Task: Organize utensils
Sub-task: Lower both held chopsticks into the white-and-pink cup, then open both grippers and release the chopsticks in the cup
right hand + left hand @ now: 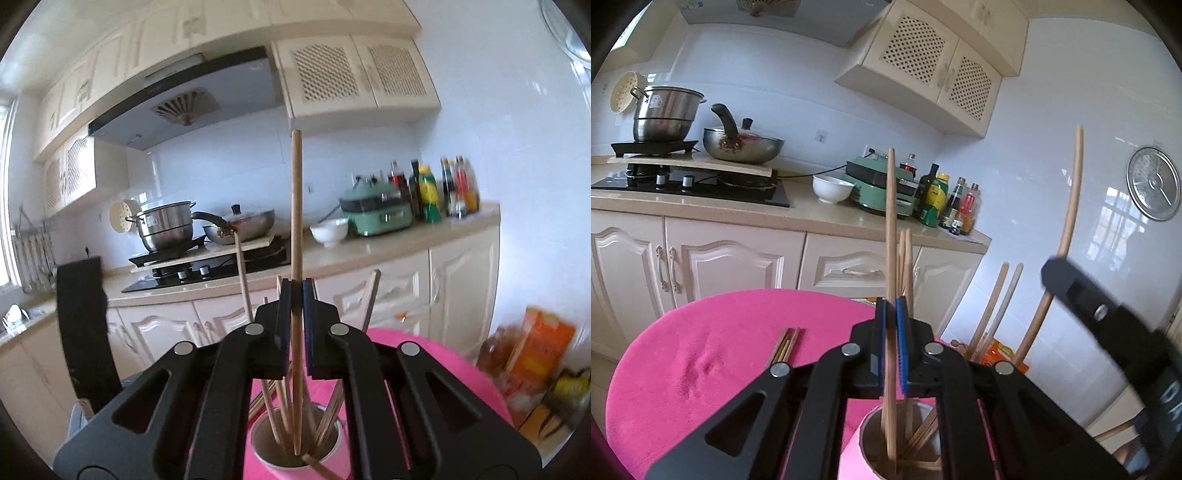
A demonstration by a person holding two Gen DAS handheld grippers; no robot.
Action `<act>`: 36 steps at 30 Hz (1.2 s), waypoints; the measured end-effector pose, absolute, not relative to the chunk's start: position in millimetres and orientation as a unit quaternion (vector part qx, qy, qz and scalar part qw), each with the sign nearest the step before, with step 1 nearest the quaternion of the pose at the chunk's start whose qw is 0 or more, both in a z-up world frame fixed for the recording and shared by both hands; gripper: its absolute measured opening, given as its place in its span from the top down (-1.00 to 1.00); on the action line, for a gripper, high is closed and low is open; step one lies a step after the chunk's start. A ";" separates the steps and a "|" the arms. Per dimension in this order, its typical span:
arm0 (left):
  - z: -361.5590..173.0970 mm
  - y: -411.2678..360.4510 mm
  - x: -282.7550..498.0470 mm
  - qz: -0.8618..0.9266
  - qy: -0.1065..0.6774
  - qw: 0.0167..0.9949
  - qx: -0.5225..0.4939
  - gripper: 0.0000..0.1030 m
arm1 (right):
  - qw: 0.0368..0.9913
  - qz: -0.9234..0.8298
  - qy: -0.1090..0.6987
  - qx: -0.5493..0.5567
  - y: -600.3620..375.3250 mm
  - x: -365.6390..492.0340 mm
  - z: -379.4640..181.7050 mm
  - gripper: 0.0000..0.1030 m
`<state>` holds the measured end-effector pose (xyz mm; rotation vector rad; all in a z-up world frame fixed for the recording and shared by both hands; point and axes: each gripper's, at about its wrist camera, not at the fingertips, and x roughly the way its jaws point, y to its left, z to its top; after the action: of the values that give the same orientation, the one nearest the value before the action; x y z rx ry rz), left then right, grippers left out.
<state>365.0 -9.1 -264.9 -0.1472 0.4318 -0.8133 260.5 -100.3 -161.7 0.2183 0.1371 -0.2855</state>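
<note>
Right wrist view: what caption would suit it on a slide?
Right claw lowers a chopstick into a cup on a pink table.

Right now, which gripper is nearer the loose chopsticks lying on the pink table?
Left. The left gripper is above the cup, just right of the loose chopsticks. The right gripper is farther right, on the cup's far side from them.

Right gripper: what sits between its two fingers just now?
One wooden chopstick, upright between the right gripper fingers, its lower tip inside the holder cup among the other chopsticks. The right wrist view shows this.
</note>
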 end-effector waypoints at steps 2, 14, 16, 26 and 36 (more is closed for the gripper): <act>-267.2 -10.5 364.0 -0.398 0.204 0.892 -0.064 0.89 | 0.983 -0.141 0.065 0.103 -98.1 260.2 -161.3 0.88; -260.3 9.1 369.8 -0.406 0.210 0.885 -0.084 0.66 | 0.983 -0.141 0.064 0.098 -86.1 262.1 -156.9 0.88; -261.1 9.4 369.1 -0.408 0.212 0.884 -0.080 0.66 | 0.983 -0.143 0.062 0.096 -85.2 262.3 -156.6 0.88; -253.4 23.5 378.0 -0.402 0.221 0.882 -0.105 0.58 | 0.981 -0.149 0.061 0.104 -90.5 263.7 -155.2 0.88; -255.6 29.5 386.4 -0.390 0.231 0.884 -0.113 0.58 | 0.980 -0.160 0.056 0.102 -94.1 270.6 -155.6 0.88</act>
<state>386.4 29.5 -255.6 -0.2356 0.4804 -0.8119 270.6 -94.1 -155.6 0.2054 0.1119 -0.3216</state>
